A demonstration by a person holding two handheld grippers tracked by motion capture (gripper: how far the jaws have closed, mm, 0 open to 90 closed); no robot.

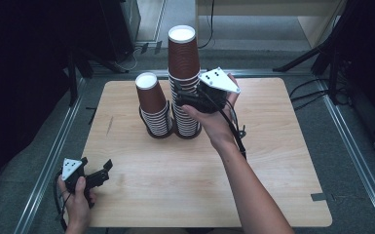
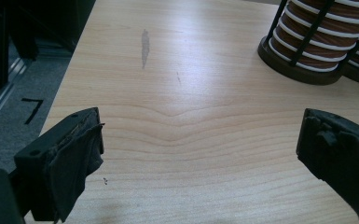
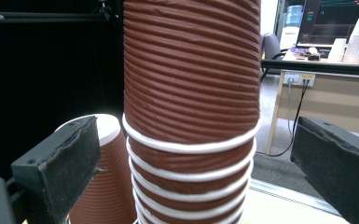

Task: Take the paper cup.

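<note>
Cups in the taller stack [image 1: 182,73] stood upside down in a black holder at the wooden table [image 1: 272,161]'s far middle, touching the shorter stack [image 1: 152,105]. Right gripper [image 1: 187,100] was at the taller stack, jaws spread either side, not gripping. Left gripper [image 1: 102,171] rested near the table's near-left edge, jaws wide apart.

The left gripper [image 2: 200,154] hangs low over the pale wooden table [image 2: 191,60], its two black padded jaws spread wide apart with bare wood between them. Far right stands a stack of brown ribbed paper cups with white rims [image 2: 328,32] in a black wire holder with a round base [image 2: 286,63]. A grey smudge [image 2: 145,44] marks the far wood.
</note>
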